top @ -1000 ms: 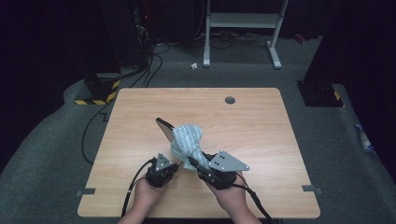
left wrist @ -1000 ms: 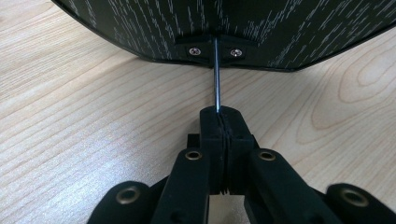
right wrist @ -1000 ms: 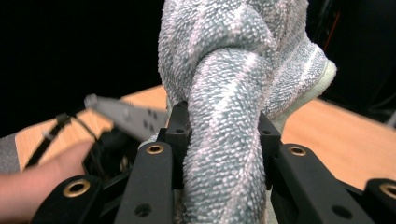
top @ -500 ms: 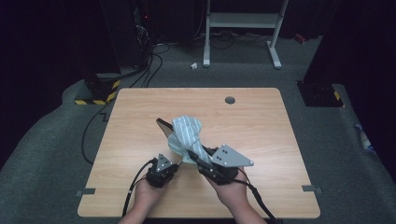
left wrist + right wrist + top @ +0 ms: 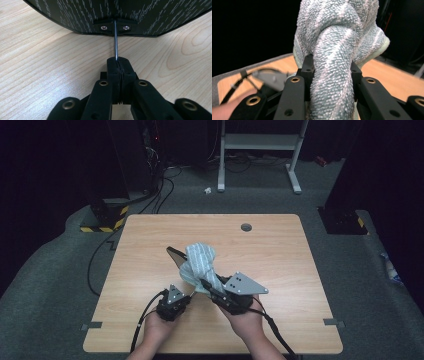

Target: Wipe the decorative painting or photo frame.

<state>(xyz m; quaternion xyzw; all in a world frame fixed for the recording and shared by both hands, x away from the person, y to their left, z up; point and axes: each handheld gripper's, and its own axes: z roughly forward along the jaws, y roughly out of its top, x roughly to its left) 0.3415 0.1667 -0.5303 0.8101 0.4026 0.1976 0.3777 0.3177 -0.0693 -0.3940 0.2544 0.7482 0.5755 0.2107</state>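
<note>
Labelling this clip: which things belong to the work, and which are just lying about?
In the work:
- striped grey terry towel, clamped by right gripper
- dark speckled panel, its thin metal rod held by left gripper

Lying about:
- white metal stand
- floor cables

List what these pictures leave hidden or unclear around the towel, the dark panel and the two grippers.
- High view: the dark panel is mostly covered by the towel.
- High view: left gripper jaw tips are too small to read.
- Left gripper view: the panel is cut off by the top edge; its full shape is hidden.
- Right gripper view: the towel hides the right gripper pads and the table behind.
</note>
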